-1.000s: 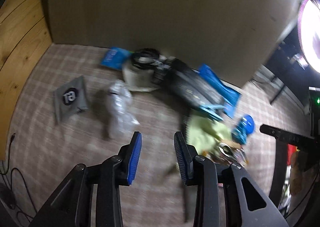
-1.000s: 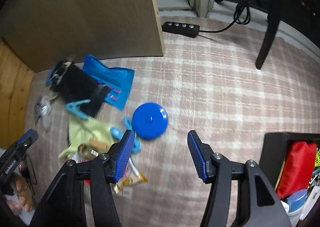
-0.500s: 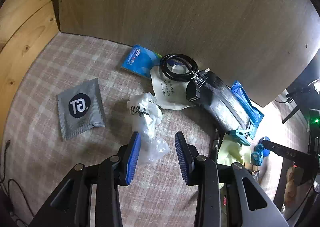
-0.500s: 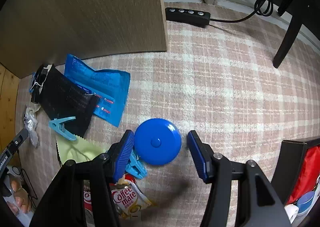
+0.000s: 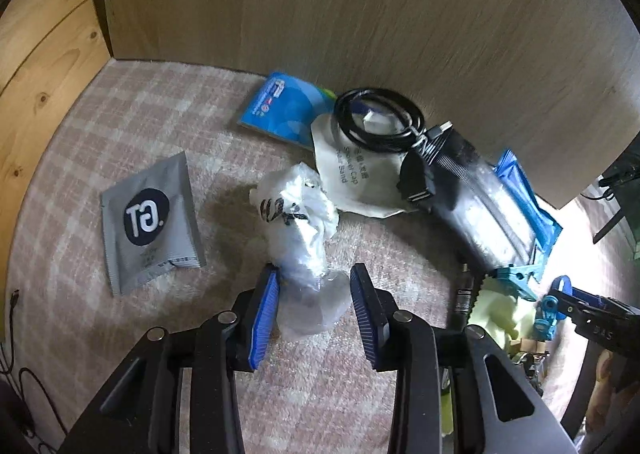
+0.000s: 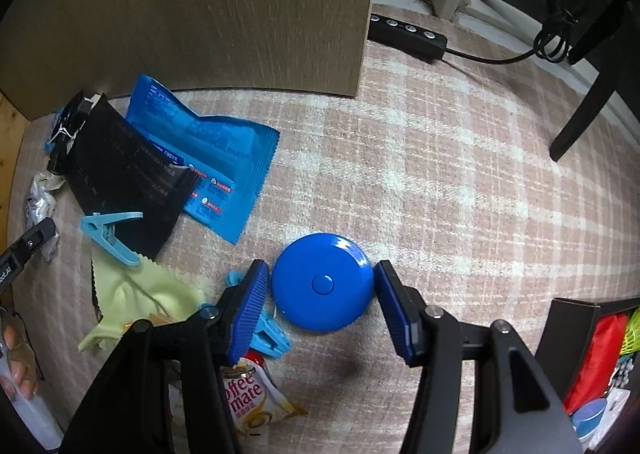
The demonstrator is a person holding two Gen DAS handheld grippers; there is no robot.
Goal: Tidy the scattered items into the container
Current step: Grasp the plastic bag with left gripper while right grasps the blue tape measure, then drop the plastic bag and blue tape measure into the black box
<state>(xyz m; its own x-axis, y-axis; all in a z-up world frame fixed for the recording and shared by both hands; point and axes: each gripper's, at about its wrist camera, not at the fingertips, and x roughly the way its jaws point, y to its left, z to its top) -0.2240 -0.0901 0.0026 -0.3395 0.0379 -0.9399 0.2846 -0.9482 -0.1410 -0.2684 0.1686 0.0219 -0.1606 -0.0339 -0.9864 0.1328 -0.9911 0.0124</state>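
In my left hand, the left gripper (image 5: 314, 308) points down at the checked carpet (image 5: 120, 126). To its left lies a grey GT sachet (image 5: 150, 218). Between the jaws sits a crumpled clear plastic bag (image 5: 298, 238); the left pad is at its edge, the right pad stands clear, so the jaws are apart with nothing clamped, and they have just been closing a little. Further right are a coiled black cable (image 5: 380, 120) and a black pouch (image 5: 480, 210).

In my right hand, the right gripper (image 6: 318, 306) straddles a round blue tape measure (image 6: 322, 282) on the carpet. Its jaws have just been closing and sit just beside the disc's sides, not yet pressing. At the far right edge stands the black container (image 6: 568, 318), well apart.
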